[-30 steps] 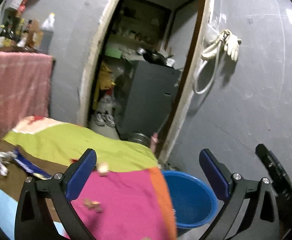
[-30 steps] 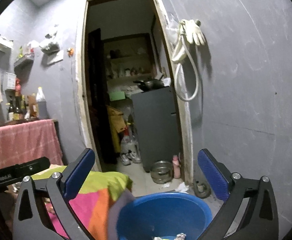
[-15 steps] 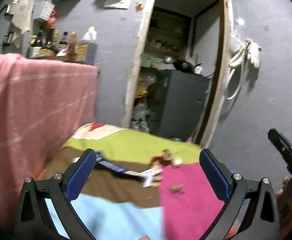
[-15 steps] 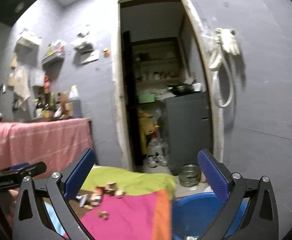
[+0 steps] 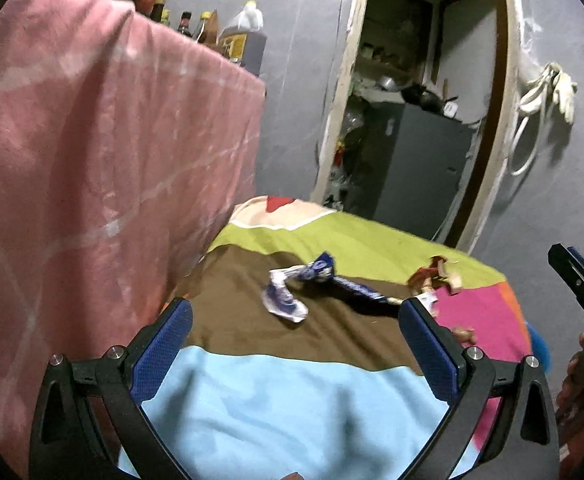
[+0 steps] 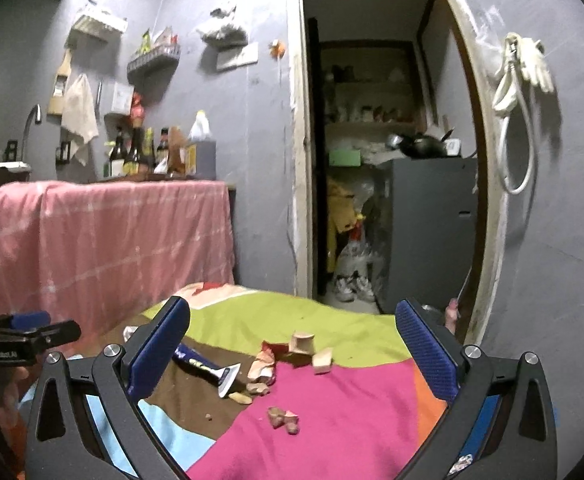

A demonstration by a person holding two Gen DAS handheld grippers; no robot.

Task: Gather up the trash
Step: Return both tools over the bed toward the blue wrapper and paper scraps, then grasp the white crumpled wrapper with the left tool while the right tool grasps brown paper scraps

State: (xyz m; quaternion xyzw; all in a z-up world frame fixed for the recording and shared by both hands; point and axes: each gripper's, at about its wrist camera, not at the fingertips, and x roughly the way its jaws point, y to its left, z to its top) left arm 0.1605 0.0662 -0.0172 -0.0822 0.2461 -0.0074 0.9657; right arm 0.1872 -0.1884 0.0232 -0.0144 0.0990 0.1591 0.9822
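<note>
The black left gripper with blue-padded fingers (image 5: 295, 342) is spread wide, nothing between its jaws; the matching black right gripper (image 6: 292, 346) likewise gapes, holding nothing.

The only lettering that shows is small white print on the side of the left gripper (image 6: 20, 344), at the left edge of the right wrist view. It seems to read "GenRobot.AI", though blur makes this uncertain. Bottle labels and wrapper print are unreadable.

Colour-blocked cloth (image 5: 292, 400) of light blue, brown, lime, magenta; blue-and-white wrapper (image 5: 288, 300); pink checked curtain (image 5: 92, 160).
</note>
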